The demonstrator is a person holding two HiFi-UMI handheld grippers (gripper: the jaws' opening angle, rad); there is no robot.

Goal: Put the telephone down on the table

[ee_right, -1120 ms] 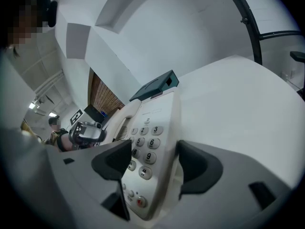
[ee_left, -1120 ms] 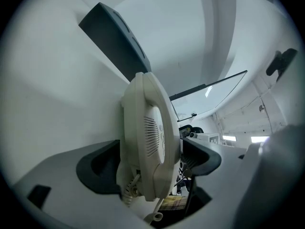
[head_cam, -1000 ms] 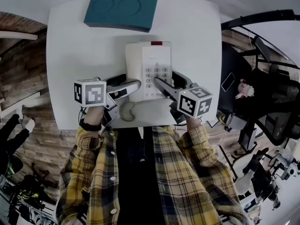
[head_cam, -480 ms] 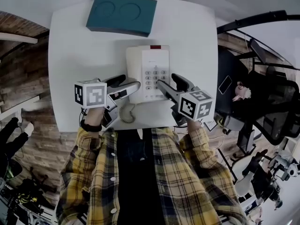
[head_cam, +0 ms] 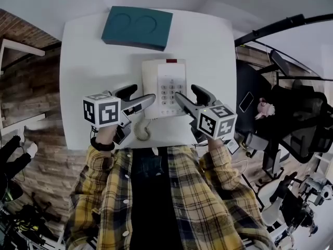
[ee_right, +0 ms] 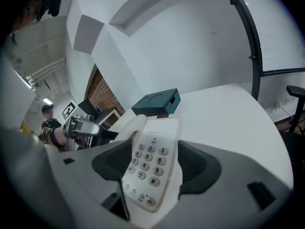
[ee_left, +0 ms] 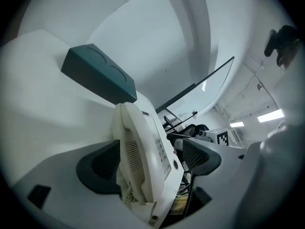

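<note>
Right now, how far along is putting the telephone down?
Done: the telephone is over the white table, keypad up. In hand: the left gripper and right gripper each clamp a side of it. Whether its base touches the table I cannot tell. Remaining: settle it flat and open both grippers.

Soft, even light is filling the room, and the white table (head_cam: pixel 88 61) ahead of your tongs is coming out bright, almost washing out. Ceiling strips (ee_left: pixel 270 116) are glaring past the right jaw of your left tongs (ee_left: pixel 150 160). Only faint shadows are lying round the telephone (head_cam: pixel 167 85) between the two pairs. Every view is bending hard at its edges, dark corners are closing in around your right tongs (ee_right: pixel 155 163), and the jaws nearest each lens are blurring.
</note>
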